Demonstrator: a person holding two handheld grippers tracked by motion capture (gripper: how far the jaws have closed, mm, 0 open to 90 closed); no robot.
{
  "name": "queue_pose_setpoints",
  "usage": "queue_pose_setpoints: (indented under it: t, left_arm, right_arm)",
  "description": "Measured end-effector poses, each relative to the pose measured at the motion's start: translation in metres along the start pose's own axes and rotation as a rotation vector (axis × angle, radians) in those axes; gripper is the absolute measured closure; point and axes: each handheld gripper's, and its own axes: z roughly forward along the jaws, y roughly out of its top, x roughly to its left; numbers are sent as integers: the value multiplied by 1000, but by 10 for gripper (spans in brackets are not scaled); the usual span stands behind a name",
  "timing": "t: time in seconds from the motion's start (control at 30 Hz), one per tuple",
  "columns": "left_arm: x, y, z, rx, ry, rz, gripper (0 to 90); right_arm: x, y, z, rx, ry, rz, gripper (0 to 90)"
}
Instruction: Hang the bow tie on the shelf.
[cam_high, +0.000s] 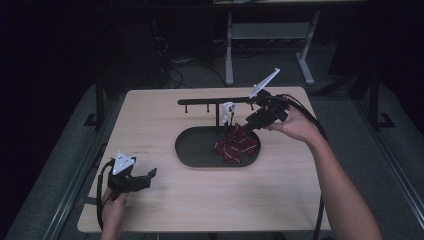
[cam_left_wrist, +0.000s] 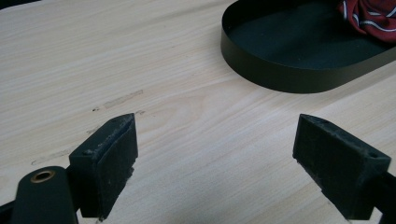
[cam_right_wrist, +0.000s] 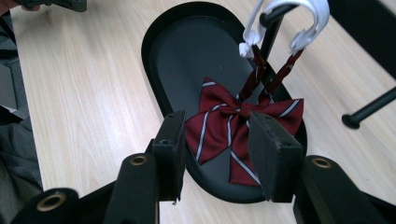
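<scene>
The right gripper (cam_high: 250, 121) hangs over the far right end of the black oval tray (cam_high: 192, 150), its jaws apart and not pressing on anything; in the right gripper view the dark red bow tie (cam_right_wrist: 233, 126) lies between and beyond the two pads without being pinched. The left gripper (cam_high: 145, 177) rests low on the worktop (cam_high: 150, 210) near the front left corner, well apart from the tray, with its jaws spread wide and bare wood between them.

The worktop is pale wood grain and is bare all around the tray, with wide free room on the left and along the near edge. The tray sits about at its middle, long and shallow with a low upright wall, and the left half of its floor is bare. Behind the tray's far edge stands a thin black rack (cam_high: 210, 102), a level bar on a post, with short pegs hanging from the bar; this bar runs close above the right gripper.

The bow tie rests in the tray's right end, red with thin white and dark stripes. Its two twisted straps rise to a white clasp (cam_right_wrist: 285, 21) hooked over the rack's bar.
</scene>
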Motion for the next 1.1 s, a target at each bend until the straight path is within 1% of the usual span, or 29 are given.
queue_pose_setpoints:
  t: [0.13,0.17,0.27,0.3,0.43,0.47,0.53,0.83,0.9,0.93,1.03,1.1]
  left_arm:
    - [-1,0,0,4,-1,-1,135]
    - [0,0,0,6,0,4,135]
    - [0,0,0,9,0,9,136]
    - [0,0,0,7,0,11,136]
    - [-1,0,0,7,0,9,135]
    - [-1,0,0,6,0,9,135]
    - [-1,0,0,12,0,11,135]
    - [-1,0,0,6,-3,9,135]
    - [-1,0,0,4,-3,8,135]
    - [-1,0,0,3,-4,9,136]
    - [-1,0,0,4,-3,7,135]
    - [-1,0,0,4,-3,9,136]
  right_arm:
    - [0,-7,1,-6,9,3,557]
    - [1,-9,1,-4,10,7,555]
    - [3,-14,2,-6,10,0,553]
    - [4,-16,1,-5,10,5,553]
    - [5,-24,1,-12,13,0,549]
    - [6,-26,1,-12,17,10,548]
    - [5,-30,2,-15,18,8,546]
    - [7,-45,4,-19,33,33,540]
    - [7,-47,6,-18,33,26,534]
    - [8,-49,6,-18,34,36,534]
    - [8,-54,8,-21,35,31,527]
    - [9,-57,9,-16,40,37,524]
